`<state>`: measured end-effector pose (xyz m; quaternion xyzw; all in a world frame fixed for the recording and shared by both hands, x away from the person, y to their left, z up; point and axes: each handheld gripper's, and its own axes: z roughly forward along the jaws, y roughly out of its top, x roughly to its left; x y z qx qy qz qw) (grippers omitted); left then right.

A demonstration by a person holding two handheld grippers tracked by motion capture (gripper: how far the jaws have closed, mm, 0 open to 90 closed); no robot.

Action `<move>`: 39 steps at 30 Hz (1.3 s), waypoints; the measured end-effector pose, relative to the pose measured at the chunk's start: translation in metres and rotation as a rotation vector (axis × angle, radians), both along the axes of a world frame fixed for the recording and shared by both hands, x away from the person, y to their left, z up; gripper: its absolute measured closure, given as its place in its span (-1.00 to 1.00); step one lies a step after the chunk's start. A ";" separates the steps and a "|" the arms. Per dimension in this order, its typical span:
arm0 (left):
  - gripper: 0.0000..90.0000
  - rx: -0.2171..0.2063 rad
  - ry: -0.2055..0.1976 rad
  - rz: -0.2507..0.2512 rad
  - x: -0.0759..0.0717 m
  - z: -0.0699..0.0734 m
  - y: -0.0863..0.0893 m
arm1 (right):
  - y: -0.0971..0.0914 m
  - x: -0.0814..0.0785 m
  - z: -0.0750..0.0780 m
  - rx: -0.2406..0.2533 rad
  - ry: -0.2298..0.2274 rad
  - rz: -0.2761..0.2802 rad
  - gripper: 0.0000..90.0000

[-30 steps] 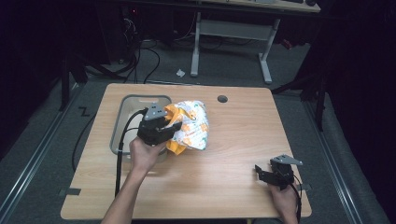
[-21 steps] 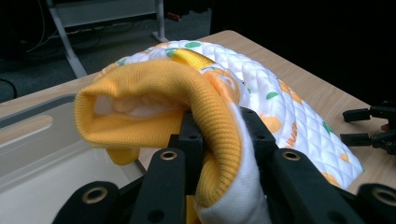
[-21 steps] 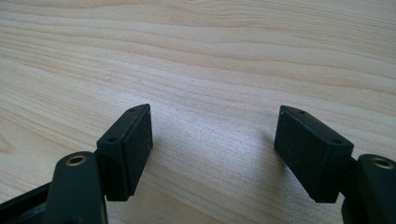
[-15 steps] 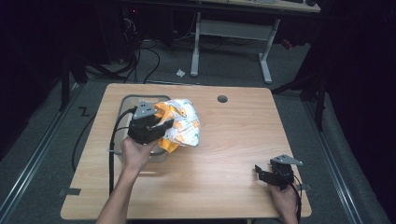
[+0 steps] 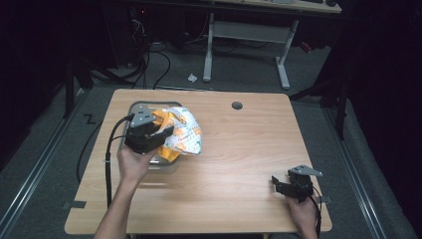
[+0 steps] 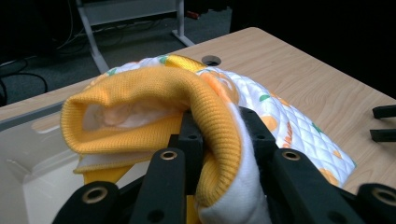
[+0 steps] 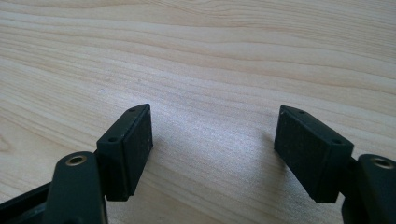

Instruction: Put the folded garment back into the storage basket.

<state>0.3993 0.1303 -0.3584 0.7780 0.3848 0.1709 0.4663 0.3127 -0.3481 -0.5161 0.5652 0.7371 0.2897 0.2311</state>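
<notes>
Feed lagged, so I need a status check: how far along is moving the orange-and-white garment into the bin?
Done: the left gripper has the garment clamped by its yellow ribbed cuff. In hand: the garment is held at the grey bin, most of it draped over the rim toward the table. Left: lowering it fully in, then releasing. The right gripper rests open near the table's front edge.

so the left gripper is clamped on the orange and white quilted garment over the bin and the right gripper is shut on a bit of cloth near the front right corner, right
Not quite. The right gripper is open and holds nothing: the right gripper view shows its jaws spread with bare table between them. The rest holds: the left gripper is clamped on the garment over the bin.
</notes>
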 end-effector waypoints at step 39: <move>0.64 0.039 0.079 0.113 0.032 -0.046 0.044 | 0.000 0.000 0.000 0.000 0.000 0.000 -0.37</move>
